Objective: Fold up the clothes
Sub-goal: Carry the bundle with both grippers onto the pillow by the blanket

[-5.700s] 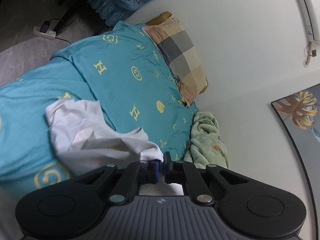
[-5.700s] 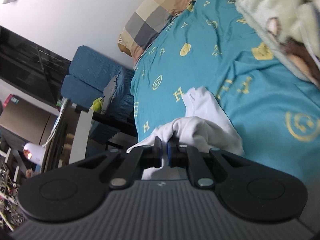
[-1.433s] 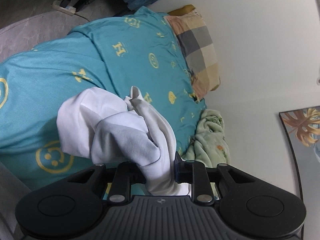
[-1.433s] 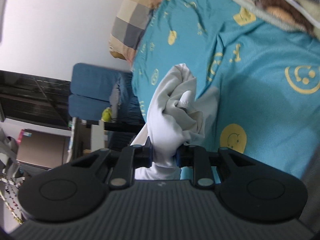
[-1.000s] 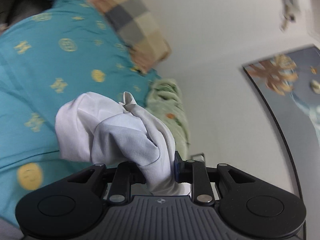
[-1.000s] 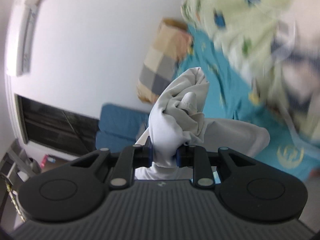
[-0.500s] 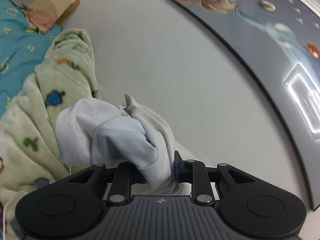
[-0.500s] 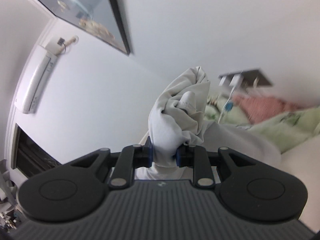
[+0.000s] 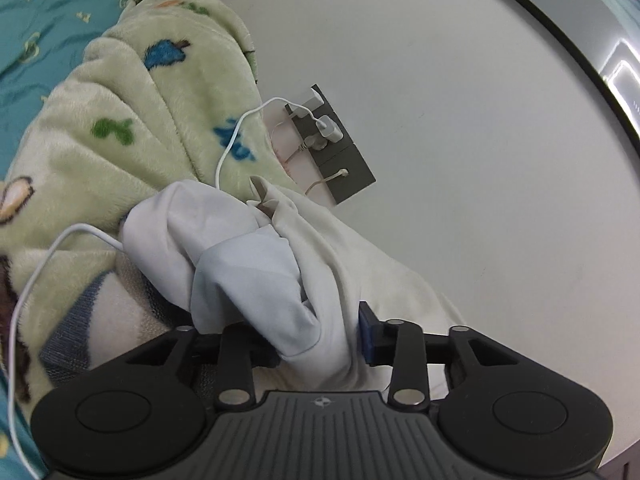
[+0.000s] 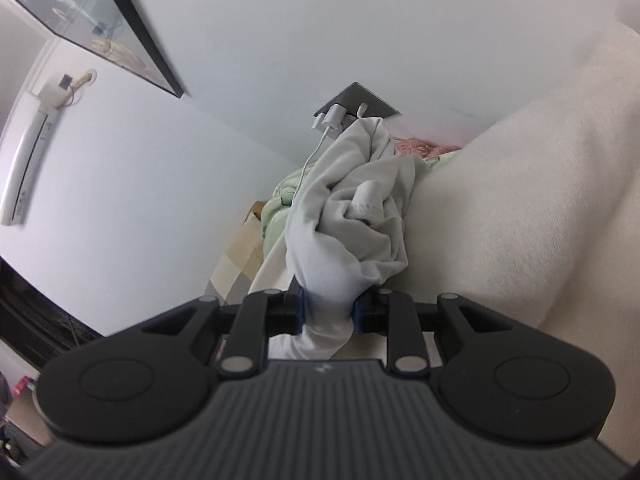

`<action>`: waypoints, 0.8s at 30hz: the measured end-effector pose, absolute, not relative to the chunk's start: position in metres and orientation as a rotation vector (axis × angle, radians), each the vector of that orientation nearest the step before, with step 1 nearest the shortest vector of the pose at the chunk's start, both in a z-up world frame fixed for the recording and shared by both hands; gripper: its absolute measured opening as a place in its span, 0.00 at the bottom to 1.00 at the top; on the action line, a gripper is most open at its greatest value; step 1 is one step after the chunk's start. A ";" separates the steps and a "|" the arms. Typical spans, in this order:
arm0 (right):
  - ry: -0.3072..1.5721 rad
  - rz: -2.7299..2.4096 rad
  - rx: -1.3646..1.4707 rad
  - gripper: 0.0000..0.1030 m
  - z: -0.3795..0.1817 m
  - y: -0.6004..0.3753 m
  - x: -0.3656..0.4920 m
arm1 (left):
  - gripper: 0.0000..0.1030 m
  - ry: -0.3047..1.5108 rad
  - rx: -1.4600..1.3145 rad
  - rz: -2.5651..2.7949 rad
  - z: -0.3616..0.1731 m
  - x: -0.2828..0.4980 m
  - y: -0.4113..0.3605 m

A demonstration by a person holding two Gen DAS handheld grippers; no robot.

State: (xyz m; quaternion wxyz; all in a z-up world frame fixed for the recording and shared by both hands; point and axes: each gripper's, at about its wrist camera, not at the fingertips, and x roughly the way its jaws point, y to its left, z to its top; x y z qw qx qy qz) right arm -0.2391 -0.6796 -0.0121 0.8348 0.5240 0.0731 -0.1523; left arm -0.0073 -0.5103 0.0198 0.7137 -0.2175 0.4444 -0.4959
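A white garment (image 9: 256, 264) is bunched into a thick wad. My left gripper (image 9: 320, 340) is shut on one part of it, and the wad bulges out in front of the fingers. My right gripper (image 10: 328, 312) is shut on another part of the same garment (image 10: 352, 216). The wad is held near the wall end of the bed, over a cream pillow (image 10: 520, 200) and beside a green fleece blanket (image 9: 120, 120). The left finger of the left gripper is hidden by cloth.
A wall socket plate (image 9: 332, 144) holds white chargers with a white cable (image 9: 36, 280) trailing over the blanket. The teal bedsheet (image 9: 24, 40) lies at far left. A framed picture (image 10: 100, 20) and an air conditioner (image 10: 28, 152) hang on the wall.
Both grippers have swung with the bunched garment from over the teal sheet toward the wall end of the bed, closing in on the socket and pillow. The grip on the cloth is unchanged.
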 end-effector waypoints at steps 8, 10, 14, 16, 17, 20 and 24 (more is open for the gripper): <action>0.179 -0.516 1.040 0.40 0.019 -0.656 -0.267 | 0.85 0.879 -0.298 -1.074 0.079 -0.026 -0.457; 0.183 -0.559 0.965 0.40 0.035 -0.647 -0.275 | 0.87 0.851 -0.257 -1.065 0.097 -0.039 -0.442; 0.177 -0.588 0.876 0.40 0.062 -0.634 -0.289 | 0.97 0.785 -0.177 -1.037 0.129 -0.061 -0.423; 0.190 -0.584 0.833 0.40 0.076 -0.626 -0.294 | 0.98 0.744 -0.146 -1.025 0.142 -0.072 -0.415; 0.199 -0.586 0.806 0.40 0.082 -0.620 -0.295 | 0.99 0.727 -0.134 -1.024 0.149 -0.078 -0.410; 0.220 -0.583 0.724 0.40 0.100 -0.599 -0.301 | 1.00 0.677 -0.093 -1.020 0.167 -0.100 -0.393; 0.211 -0.577 0.642 0.40 0.114 -0.568 -0.306 | 1.00 0.617 -0.049 -0.988 0.181 -0.128 -0.373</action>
